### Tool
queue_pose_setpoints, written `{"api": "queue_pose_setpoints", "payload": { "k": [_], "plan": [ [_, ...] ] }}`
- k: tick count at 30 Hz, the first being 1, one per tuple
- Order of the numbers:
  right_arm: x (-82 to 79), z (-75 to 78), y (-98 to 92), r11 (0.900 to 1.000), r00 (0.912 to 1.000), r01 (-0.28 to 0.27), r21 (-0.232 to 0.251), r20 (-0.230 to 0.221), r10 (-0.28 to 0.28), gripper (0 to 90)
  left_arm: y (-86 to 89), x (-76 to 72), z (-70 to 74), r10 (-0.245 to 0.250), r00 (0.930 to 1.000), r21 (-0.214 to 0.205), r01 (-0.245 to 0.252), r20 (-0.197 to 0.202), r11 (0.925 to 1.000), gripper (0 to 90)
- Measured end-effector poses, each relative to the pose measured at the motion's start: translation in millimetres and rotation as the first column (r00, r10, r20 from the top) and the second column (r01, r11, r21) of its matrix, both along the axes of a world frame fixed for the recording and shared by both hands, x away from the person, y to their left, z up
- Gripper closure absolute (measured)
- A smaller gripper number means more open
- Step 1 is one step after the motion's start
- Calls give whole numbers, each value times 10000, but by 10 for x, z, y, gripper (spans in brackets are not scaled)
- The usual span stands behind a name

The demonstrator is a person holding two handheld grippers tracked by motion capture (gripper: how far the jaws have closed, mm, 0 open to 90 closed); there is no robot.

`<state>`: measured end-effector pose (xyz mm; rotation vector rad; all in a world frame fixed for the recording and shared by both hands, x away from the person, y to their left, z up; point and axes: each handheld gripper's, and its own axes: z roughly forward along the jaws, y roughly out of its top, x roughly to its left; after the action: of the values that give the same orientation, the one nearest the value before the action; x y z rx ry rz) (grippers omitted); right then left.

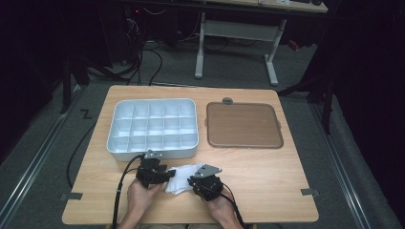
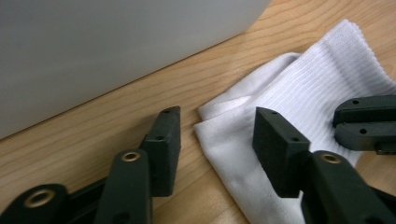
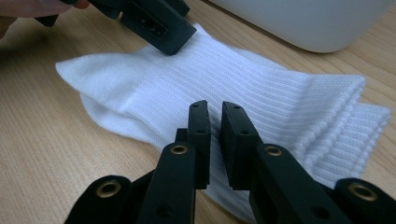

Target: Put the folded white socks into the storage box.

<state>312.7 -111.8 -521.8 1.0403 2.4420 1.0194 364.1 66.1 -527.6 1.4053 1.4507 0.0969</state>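
Observation:
A pair of white ribbed socks [image 1: 184, 177] lies folded on the wooden table near its front edge, between my two grippers. My left gripper [image 1: 165, 175] comes in from the left; in the left gripper view its jaws [image 2: 217, 116] stand open astride the socks' [image 2: 299, 88] folded corner, one pad on bare wood, the other over the fabric. My right gripper [image 1: 193, 183] reaches in from the right. Its jaws [image 3: 215, 109] are nearly together, with a fold of the ribbed sock [image 3: 261, 88] pinched between them. The left gripper's tip [image 3: 159, 28] rests on the socks' far side.
A white compartment tray [image 1: 152, 150] stands just behind the socks, its wall [image 2: 93, 46] close to my left jaws. A brown flat tray [image 1: 243, 125] lies to its right. Bare wood stretches to the right of my hands up to the table edge.

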Motion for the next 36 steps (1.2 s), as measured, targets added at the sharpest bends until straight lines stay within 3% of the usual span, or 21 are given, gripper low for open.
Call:
{"api": "queue_pose_setpoints", "payload": {
  "k": [7,13,26,36],
  "plan": [
    [-12,-25,-11,9999,9999,-12,127,134,10,829,-38,-13,-10,-179,9998,92,177,118,9998,604],
    [-33,-37,-13,9999,9997,32,120,232,-35,829,-31,-8,-18,-97,9999,-78,97,115,9999,670],
    [-16,-33,-19,9999,9999,-41,138,165,39,829,2,16,-14,-335,9992,-402,326,-231,9987,814],
    [-5,-21,-32,9998,9998,-136,148,144,134,810,38,-7,20,-564,9982,-561,551,-219,9969,849]
  ]
}}
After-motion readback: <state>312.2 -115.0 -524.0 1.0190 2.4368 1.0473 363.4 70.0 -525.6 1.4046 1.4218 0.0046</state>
